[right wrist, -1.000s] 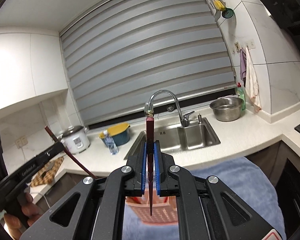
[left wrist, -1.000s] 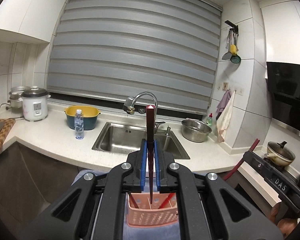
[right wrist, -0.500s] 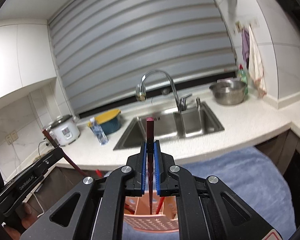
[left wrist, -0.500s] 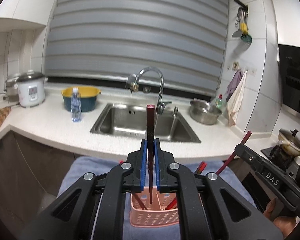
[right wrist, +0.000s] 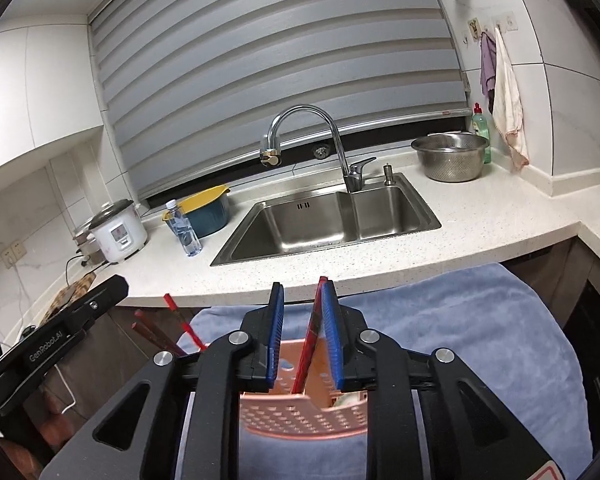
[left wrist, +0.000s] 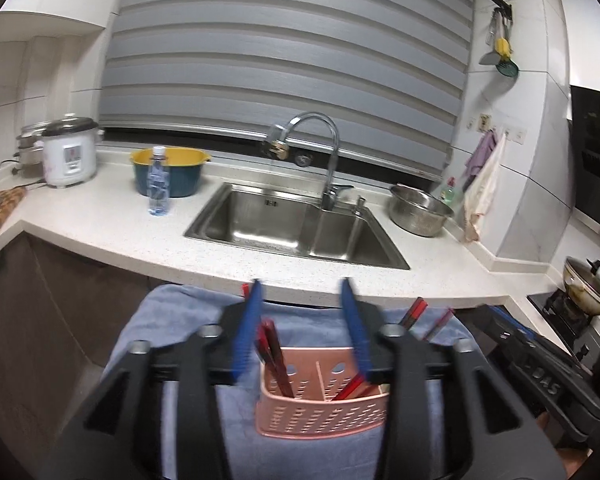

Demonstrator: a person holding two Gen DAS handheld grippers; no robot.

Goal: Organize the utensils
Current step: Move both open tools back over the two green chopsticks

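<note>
While both grippers hang over the pink slotted basket (left wrist: 324,408) on the blue towel (right wrist: 480,320), I see dark red chopsticks (left wrist: 274,356) standing tilted in its compartments. My left gripper (left wrist: 304,328) has just been opening; its blue pads stand well apart with nothing between them. My right gripper (right wrist: 302,334) has just been opening too, and one red chopstick (right wrist: 312,336) leans loose against its right pad.
</note>
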